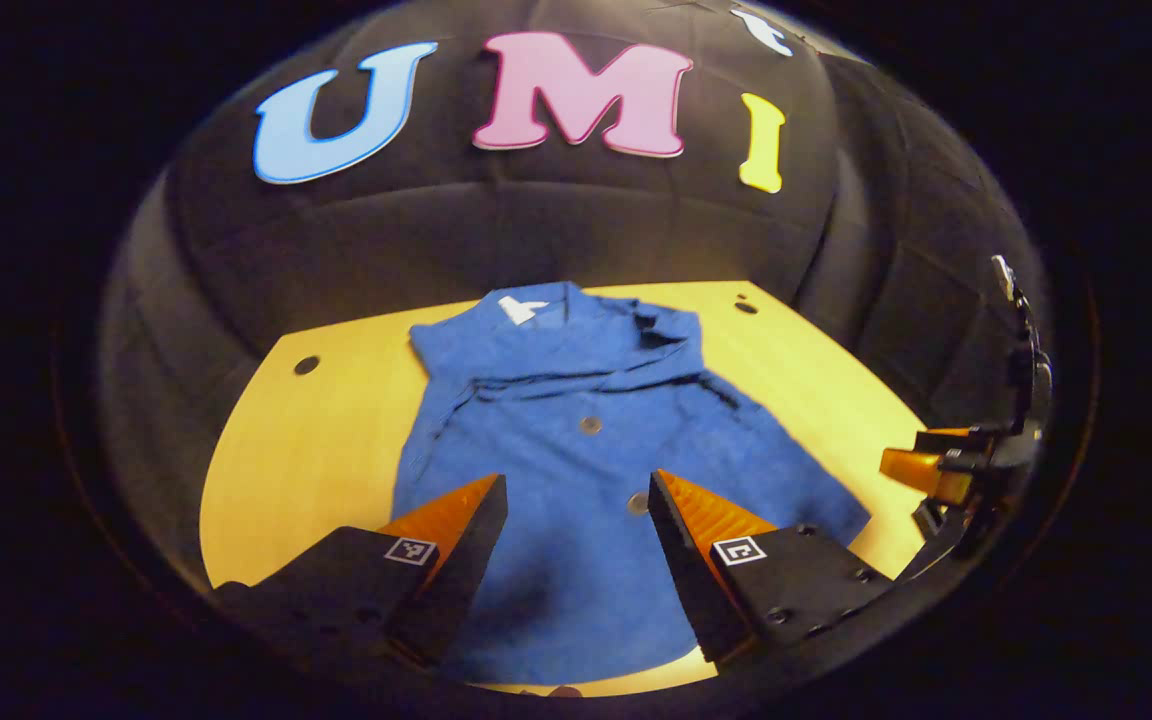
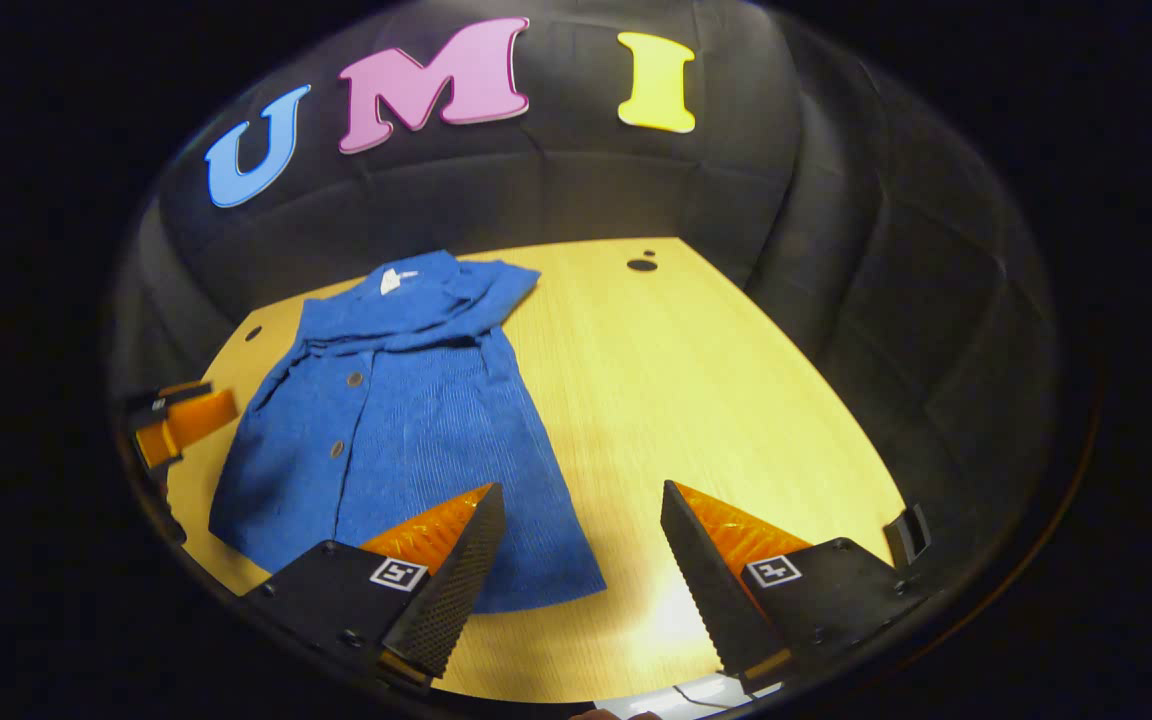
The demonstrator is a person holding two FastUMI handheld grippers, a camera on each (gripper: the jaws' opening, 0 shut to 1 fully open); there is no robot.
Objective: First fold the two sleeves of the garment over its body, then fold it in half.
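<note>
A blue buttoned garment lies flat on the yellow wooden table, collar at the far end, both sleeves folded in across its upper body. My left gripper hovers open over the garment's lower middle, with nothing between its fingers. In the right gripper view the same garment lies left of centre, and my right gripper stands open above the table just right of the garment's near hem corner. The right gripper also appears at the far right of the left gripper view; the left gripper shows at the left edge of the right gripper view.
Bare table stretches to the right of the garment. Small round holes mark the table's far corners. The black booth wall closes in behind and to the sides. The near table edge lies just below both grippers.
</note>
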